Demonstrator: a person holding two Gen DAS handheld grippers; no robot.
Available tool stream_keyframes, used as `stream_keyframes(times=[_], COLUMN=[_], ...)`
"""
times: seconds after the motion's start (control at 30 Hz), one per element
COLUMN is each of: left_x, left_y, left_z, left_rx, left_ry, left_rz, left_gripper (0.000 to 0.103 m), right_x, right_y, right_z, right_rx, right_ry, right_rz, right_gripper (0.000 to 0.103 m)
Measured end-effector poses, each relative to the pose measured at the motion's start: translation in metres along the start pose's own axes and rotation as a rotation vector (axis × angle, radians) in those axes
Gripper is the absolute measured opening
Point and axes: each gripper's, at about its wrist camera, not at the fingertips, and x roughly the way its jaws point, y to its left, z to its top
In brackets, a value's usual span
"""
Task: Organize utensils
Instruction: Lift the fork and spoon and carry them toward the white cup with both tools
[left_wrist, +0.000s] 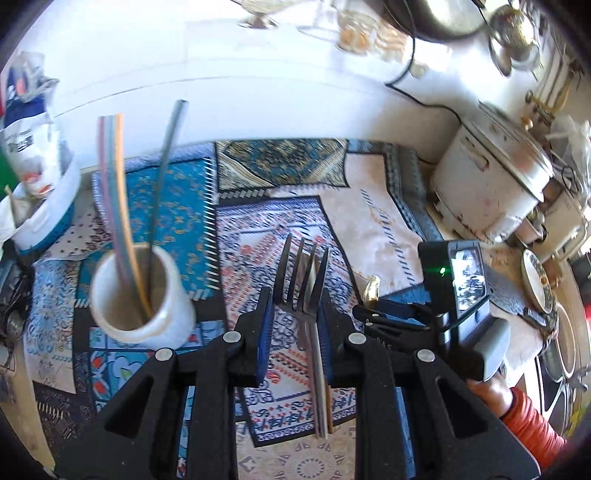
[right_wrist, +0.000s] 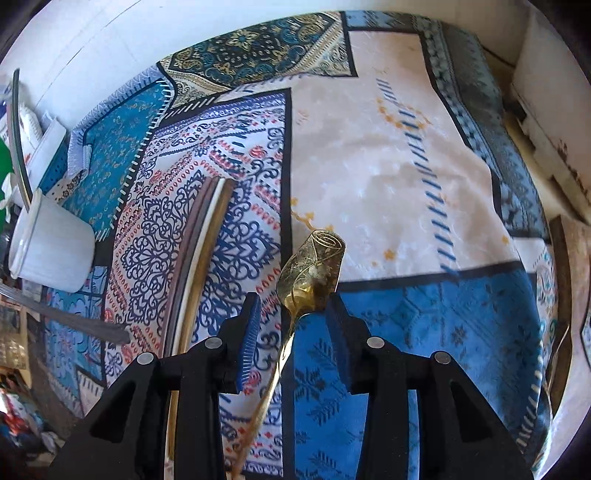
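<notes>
The forks (left_wrist: 309, 295) are carried in the left gripper (left_wrist: 297, 325), tines forward, handles running back between the pads. In the left wrist view the right-hand pad lies against the bundle; a sliver of cloth shows beside the left-hand pad, so it cannot be told whether the pinch is complete. The bundle is clear of the tablecloth (left_wrist: 369, 221). The cup (left_wrist: 140, 295) stands to the left of the forks, upright, with several handles (left_wrist: 114, 184) already leaning in it.

The spoon (right_wrist: 314, 269) sits between the spread fingers of the right gripper (right_wrist: 295, 332), bowl forward. The right-hand pad touches its neck; the left-hand pad stands apart from it, so whether the spoon is firmly held cannot be told.

Judged from this layout, the step in hand is delivery of the forks to the cup.

1. The bundle is brought over the open part of the cup mouth, away from the leaning handles.
2. The bundle is tipped toward upright and lowered until its leading ends are below the rim.
3. The pads are released only then, so that no fork strikes the rim or tips the cup.
4. The spoon is kept clear of the left gripper's path meanwhile.
</notes>
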Motion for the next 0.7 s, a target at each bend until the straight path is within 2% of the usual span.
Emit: stream_keyframes(times=[0.13,0.3,0.33,0.37,0.4,0.5,0.6,0.63,0.67,0.7], left_x=[-0.007,-0.014,-0.016,-0.018,-0.019,-0.023,-0.028,-0.03,-0.031,-0.032], left_y=[0.012,0.019,0.02,0.021,0.022,0.025,0.028,0.029,0.03,0.03], left_z=[0.0,0.0,0.0,0.0,0.001,0.002,0.002,0.002,0.002,0.002], left_rx=[-0.021,-0.027,-0.026,-0.026,-0.027,-0.029,-0.028,-0.03,-0.032,-0.035], left_ry=[-0.013,-0.025,-0.028,-0.032,-0.035,-0.044,-0.058,-0.062,-0.065,-0.067], left_rz=[0.007,0.01,0.01,0.012,0.013,0.014,0.025,0.029,0.032,0.034], left_gripper=[0.021,0.021,0.021,0.021,0.021,0.021,0.021,0.021,0.021,0.021], right_x=[0.006,0.005,0.006,0.008,0.007,0.01,0.006,0.005,0.004,0.003], right_y=[0.015,0.003,0.002,-0.004,-0.008,-0.009,-0.01,-0.009,-0.006,-0.003], right_z=[0.0,0.01,0.013,0.016,0.018,0.021,0.02,0.019,0.018,0.018], right_rx=[-0.074,-0.005,0.007,0.033,0.056,0.049,0.058,0.054,0.046,0.035], right_ry=[-0.059,-0.04,-0.029,-0.001,0.001,0.017,0.034,0.037,0.035,0.025], right_rz=[-0.101,-0.045,-0.024,0.016,0.032,0.006,0.05,0.07,0.081,0.075], right_gripper=[0.031,0.026,0.002,0.001,0.001,0.001,0.002,0.007,0.021,0.029])
